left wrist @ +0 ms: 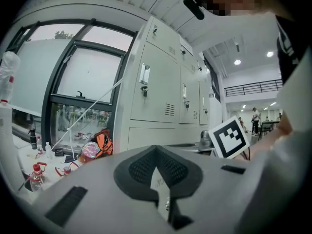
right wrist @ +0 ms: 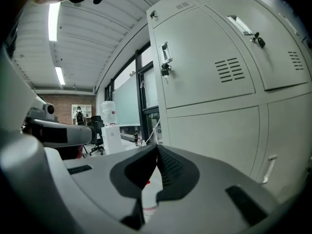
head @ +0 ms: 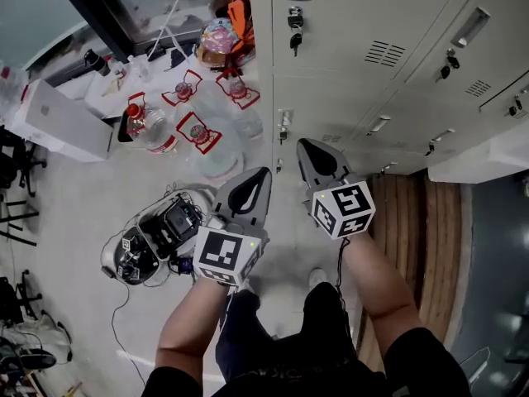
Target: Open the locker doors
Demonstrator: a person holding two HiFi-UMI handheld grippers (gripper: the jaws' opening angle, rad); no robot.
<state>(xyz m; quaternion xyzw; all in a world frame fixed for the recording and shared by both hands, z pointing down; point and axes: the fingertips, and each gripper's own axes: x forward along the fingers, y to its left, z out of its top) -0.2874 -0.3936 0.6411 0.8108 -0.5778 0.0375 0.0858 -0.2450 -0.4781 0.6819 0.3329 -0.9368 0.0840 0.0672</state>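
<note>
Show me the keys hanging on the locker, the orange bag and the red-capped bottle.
keys (head: pixel 295 40), head view, on the hanging bunch.
orange bag (left wrist: pixel 103 143), left gripper view, on its orange front.
red-capped bottle (head: pixel 133 111), head view, on the cap.

Readable lettering, numbers and brand names: none in any view.

Coded signs: square black-and-white marker patterns (head: pixel 225 255) on the cube faces of the left gripper (head: pixel 264 172) and the right gripper (head: pixel 302 142). They are patterns only, with no characters. One such marker face (left wrist: pixel 229 138) also shows at the right of the left gripper view.

Red-and-white bottle labels (head: pixel 198 131): several seen from the head view, print too small to make out.
</note>
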